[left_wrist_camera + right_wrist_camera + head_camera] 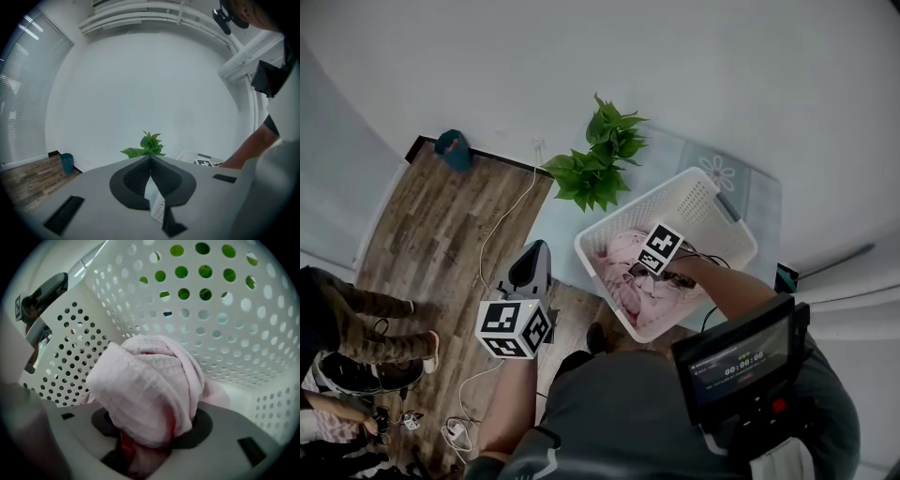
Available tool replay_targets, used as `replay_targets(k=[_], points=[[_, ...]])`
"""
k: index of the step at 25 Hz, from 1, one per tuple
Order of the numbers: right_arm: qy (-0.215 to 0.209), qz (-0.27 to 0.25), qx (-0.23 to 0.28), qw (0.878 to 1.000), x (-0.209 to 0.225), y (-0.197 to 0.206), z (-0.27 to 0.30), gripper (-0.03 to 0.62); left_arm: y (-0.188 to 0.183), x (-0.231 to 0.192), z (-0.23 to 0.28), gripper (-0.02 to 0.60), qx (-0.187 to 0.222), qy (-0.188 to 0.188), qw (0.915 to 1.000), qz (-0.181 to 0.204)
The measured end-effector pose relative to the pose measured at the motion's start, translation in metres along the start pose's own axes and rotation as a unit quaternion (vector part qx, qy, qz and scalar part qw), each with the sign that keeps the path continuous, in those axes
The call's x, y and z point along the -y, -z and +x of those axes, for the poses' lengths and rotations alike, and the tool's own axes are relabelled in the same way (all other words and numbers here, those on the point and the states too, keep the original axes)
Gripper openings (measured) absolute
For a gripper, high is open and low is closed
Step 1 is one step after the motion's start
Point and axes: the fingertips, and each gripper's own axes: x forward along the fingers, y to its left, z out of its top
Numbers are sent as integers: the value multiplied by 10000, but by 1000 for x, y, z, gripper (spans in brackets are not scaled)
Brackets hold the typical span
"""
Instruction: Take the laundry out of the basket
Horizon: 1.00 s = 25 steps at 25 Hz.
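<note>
The head view lays out the whole spot: the white perforated plastic basket (686, 199) stands on the floor just beside a leafy green potted plant (600, 164). My right hand-held gripper (649, 262) reaches down inside the basket, into the heap of crumpled pink laundry (639, 289). My left hand-held gripper (534, 255) hangs outside the basket, well apart from it, over the edge of the brown wood-plank floor (441, 234). A small teal bin (453, 148) sits at the far end of those planks.

Only the right gripper view shows the grip itself. The right hand-held gripper (152, 430) is clamped on a bunched pink waffle-weave cloth (150, 390). The cloth bulges up and out from between the two jaws, and darker pink folds are squeezed below. The holed basket walls (225, 324) close in all round, with green showing through the upper holes.

The left gripper view looks out level across the room instead. The jaws of the left hand-held gripper (150, 161) are together at the tips with nothing held. Past them are the plant (147, 145), the teal bin (66, 162) and a corner of the basket (190, 156) beside my right arm (248, 150).

The laundry is all in the basket, with one piece in my right hand-held gripper.
</note>
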Motion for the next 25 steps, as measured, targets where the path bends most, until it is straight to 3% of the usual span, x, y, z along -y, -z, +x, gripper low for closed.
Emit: replay_targets(k=[8,13,25], points=[[-224,-252,824,9960,-20,-26,-37,259,-17,5,-23,3,150,-131,9997,154],[-315,-412,1586,9860,-32,-43,-74,259,-21,12,-38,3,260,-229,9991,229],[311,-743,3494,9335,-72,-67,-203,259,-36,62,-84,3,557,-359,9969,426]])
